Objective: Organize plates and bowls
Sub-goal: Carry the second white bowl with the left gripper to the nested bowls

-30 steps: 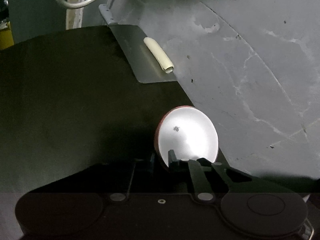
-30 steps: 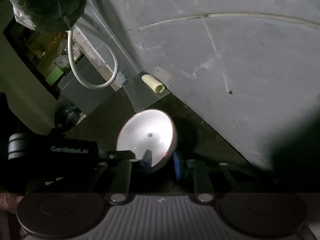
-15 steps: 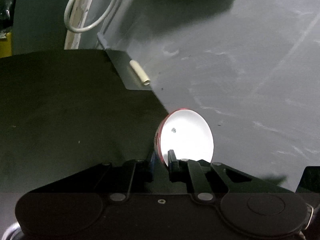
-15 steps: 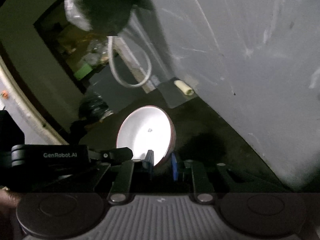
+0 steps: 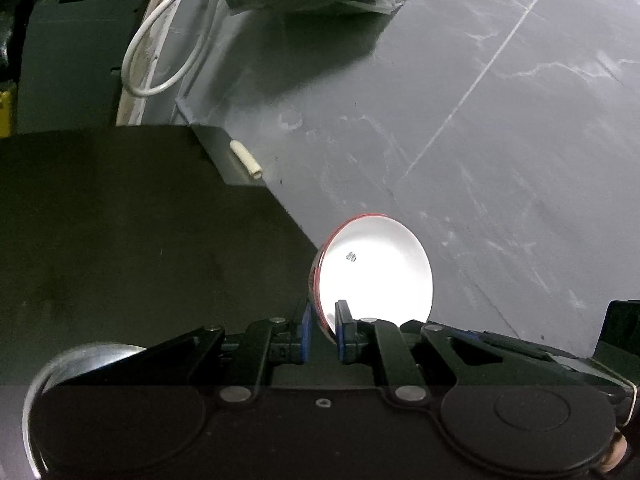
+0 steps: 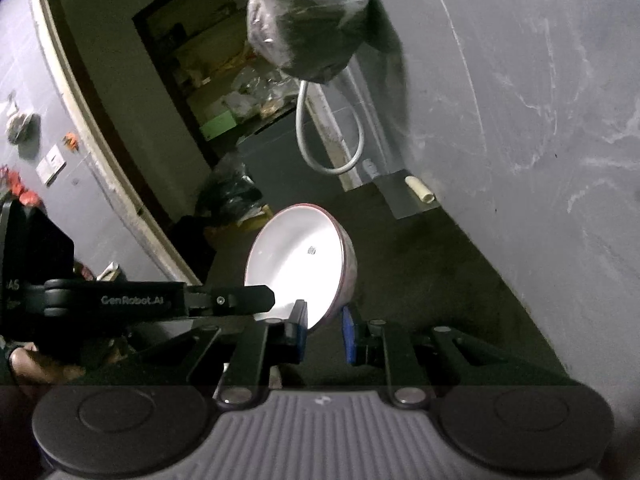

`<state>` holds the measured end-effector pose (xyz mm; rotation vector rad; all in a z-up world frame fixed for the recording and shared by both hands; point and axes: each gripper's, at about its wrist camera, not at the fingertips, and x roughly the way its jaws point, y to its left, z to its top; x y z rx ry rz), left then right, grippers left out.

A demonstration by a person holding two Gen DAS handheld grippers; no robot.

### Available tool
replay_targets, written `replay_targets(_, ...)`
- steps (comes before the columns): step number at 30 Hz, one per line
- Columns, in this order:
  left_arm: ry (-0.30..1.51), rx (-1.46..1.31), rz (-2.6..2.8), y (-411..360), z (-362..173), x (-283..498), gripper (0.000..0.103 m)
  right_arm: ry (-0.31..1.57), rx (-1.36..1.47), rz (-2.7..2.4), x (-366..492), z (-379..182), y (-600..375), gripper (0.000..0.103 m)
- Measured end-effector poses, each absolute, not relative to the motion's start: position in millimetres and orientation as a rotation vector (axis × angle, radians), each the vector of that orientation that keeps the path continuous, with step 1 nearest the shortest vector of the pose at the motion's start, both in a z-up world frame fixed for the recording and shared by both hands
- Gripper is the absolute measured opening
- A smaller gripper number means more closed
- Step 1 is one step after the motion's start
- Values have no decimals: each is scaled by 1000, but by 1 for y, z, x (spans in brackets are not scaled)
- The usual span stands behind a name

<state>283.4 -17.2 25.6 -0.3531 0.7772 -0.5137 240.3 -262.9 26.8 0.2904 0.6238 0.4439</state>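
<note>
My left gripper (image 5: 322,326) is shut on the rim of a bowl (image 5: 376,268) that is white inside and red outside, held tilted on edge above the dark counter (image 5: 120,240). My right gripper (image 6: 325,330) is shut on the rim of a similar white bowl (image 6: 298,258) with a reddish outside, also tilted, opening toward the left. The left gripper's black body (image 6: 160,302) shows at the left of the right wrist view. A shiny metal bowl rim (image 5: 72,364) shows at the lower left of the left wrist view.
A grey marbled wall (image 5: 480,140) runs along the right of the counter. A bag of dark stuff (image 6: 308,20) hangs above, with a white hose loop (image 6: 328,136) beside it. A small cream tube (image 5: 246,158) lies on a grey plate by the wall. An open doorway (image 6: 160,100) lies at left.
Both grippers have risen and tilted back with their bowls; the hanging bag and doorway came into view, and the cream tube has shrunk farther away.
</note>
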Motion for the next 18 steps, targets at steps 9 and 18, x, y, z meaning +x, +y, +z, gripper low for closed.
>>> replay_targets(9, 867, -341, -520, -15, 10, 235, 12, 724, 255, 482, 198, 16, -261, 21)
replay_targets(18, 981, -318, -545, -5, -10, 203, 14, 844, 214, 565, 166, 5, -257, 22)
